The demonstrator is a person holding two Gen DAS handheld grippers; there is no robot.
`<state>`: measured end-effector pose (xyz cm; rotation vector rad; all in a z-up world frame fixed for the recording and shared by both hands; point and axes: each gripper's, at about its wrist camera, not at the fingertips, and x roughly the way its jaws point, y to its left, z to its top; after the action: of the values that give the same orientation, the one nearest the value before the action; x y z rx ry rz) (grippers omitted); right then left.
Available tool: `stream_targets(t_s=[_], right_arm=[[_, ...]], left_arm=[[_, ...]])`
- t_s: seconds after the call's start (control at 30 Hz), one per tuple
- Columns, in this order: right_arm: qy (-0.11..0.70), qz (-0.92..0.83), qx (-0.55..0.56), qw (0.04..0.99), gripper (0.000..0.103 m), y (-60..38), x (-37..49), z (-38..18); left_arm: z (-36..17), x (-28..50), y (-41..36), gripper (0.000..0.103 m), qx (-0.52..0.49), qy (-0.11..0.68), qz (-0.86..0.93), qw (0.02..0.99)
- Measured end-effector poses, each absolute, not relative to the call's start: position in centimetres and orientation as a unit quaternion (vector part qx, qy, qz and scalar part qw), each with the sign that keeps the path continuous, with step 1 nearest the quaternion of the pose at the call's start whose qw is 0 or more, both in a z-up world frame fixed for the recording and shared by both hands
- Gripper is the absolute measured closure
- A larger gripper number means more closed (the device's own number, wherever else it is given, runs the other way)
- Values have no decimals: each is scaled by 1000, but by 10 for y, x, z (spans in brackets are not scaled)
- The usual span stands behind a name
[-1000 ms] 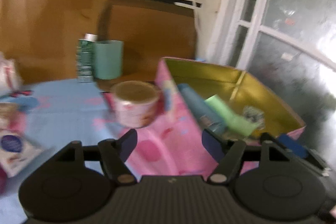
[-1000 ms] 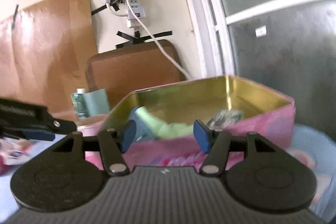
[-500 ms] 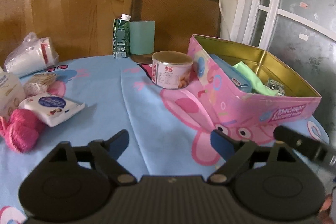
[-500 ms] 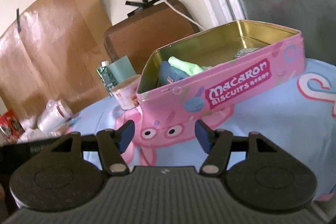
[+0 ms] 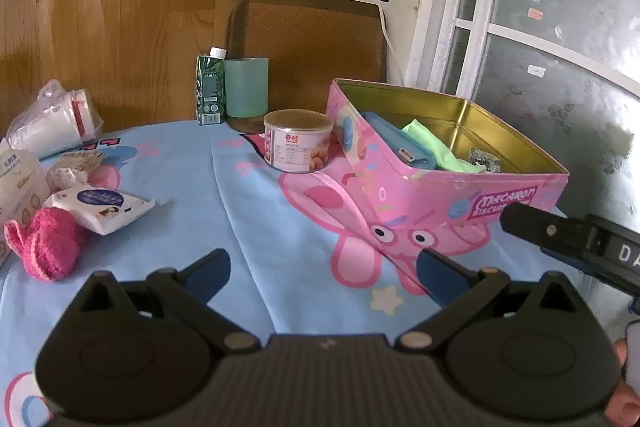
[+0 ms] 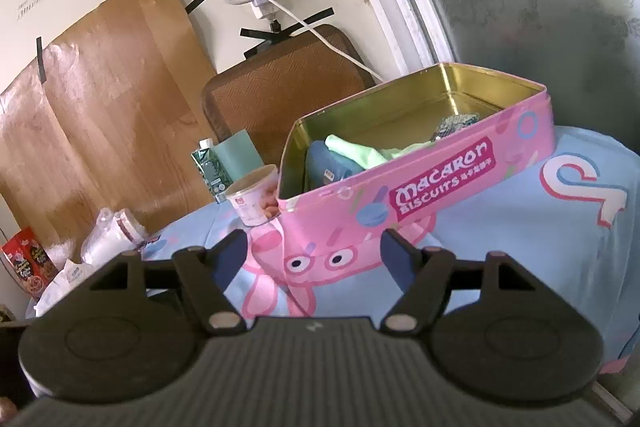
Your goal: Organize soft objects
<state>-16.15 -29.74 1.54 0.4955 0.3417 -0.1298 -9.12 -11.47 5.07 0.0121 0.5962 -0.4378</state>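
Pink yarn (image 5: 44, 247) near tablecloth (image 5: 256, 227) edge

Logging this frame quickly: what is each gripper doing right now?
Left gripper: open, holding nothing, above the tablecloth.
Right gripper: open, holding nothing, facing the pink biscuit tin.

A pink biscuit tin (image 5: 404, 183) with a gold inside is showing pastel macaron prints; a green cloth (image 5: 434, 147) and blue pouch (image 5: 400, 147) are lying within, on a light-blue cartoon-pig tablecloth (image 5: 248, 211). A magenta yarn ball (image 5: 48, 247) is glowing nearby.
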Motion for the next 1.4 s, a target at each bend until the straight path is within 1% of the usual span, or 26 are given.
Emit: stream_targets(t_s=[0.27, 0.77, 1.4], right_arm=[[180, -53, 237, 953, 27, -295, -157, 12], [198, -53, 241, 948, 26, -293, -152, 4], [201, -60, 237, 948, 24, -288, -152, 1]], left_arm=[[49, -95, -113, 0, 28, 286, -204, 936], [42, -90, -107, 0, 33, 293, -197, 935], [35, -86, -100, 0, 34, 298, -185, 936]])
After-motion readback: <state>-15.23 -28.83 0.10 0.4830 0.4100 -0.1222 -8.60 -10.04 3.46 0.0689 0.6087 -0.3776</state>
